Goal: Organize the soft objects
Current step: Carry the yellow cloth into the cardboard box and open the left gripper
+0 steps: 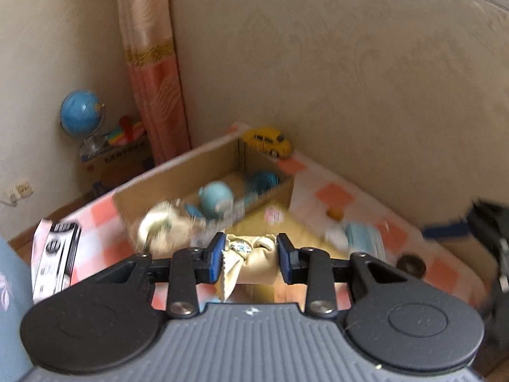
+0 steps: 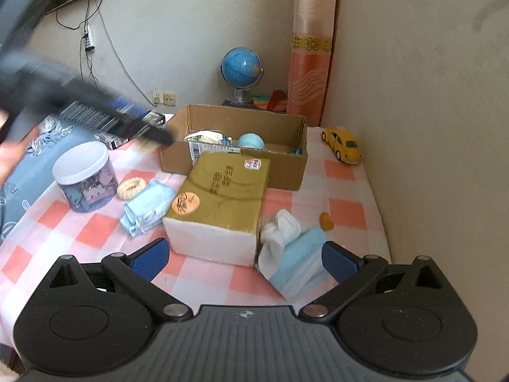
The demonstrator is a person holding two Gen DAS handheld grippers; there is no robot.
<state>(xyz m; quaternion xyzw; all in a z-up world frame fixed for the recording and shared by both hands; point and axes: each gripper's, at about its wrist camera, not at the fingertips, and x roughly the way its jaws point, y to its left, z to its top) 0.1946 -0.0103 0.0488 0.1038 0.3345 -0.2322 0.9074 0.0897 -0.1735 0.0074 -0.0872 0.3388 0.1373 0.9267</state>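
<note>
Cream cloth, a small bunched pouch [image 1: 251, 262] with printed lettering, sits pinched between the blue pads of my left gripper [image 1: 250, 259], held clear above the checked tablecloth [image 1: 334, 197]. From that gripper the cardboard box [image 1: 178, 184] lies at about eleven o'clock, its open top already holding a pale blue round toy [image 1: 216, 197] and other soft pieces, blurred.

My right gripper [image 2: 245, 260] has its jaws spread wide with nothing clamped. The white sock [image 2: 280, 234] and the blue face masks [image 2: 299, 264] lie just inside its right pad, at one o'clock, against the gold tissue pack [image 2: 222, 197] at twelve.

To the right the cloth runs into the beige wall [image 2: 429, 111], close behind the yellow toy car [image 2: 342, 145]; bare checks lie open at nine o'clock.

Only the right wrist view shows the lidded jar [image 2: 83, 176], the ring-shaped item [image 2: 131, 187] and a second mask bundle [image 2: 148, 208].
</note>
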